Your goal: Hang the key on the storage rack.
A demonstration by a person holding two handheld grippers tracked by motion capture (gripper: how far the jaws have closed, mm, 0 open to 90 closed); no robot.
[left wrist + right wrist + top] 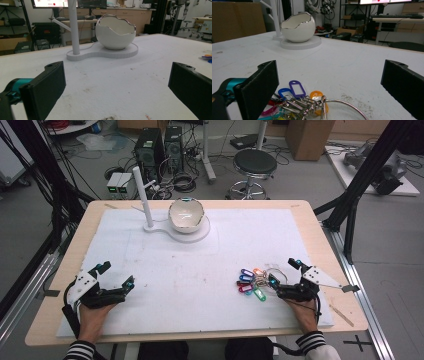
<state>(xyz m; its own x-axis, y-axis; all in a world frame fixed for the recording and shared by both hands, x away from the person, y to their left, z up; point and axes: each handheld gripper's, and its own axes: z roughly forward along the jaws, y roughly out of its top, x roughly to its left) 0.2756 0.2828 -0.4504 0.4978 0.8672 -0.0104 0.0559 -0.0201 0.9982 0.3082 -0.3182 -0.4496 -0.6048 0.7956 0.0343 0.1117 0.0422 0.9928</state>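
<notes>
Resting low on the table, both tongs gape released, right tongs (284, 272) beside the key bunch (252, 283).

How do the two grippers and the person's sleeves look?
Each gripper, left and right, has a black body, two flat black jaws, teal parts near the tips, a grey three-cornered plate on top and a black cable. The sleeves are striped black and white.

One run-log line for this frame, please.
left gripper: open, empty, on mat | right gripper: open, at key ring, not gripping | tags: on mat | bowl: on stand, untouched
</notes>
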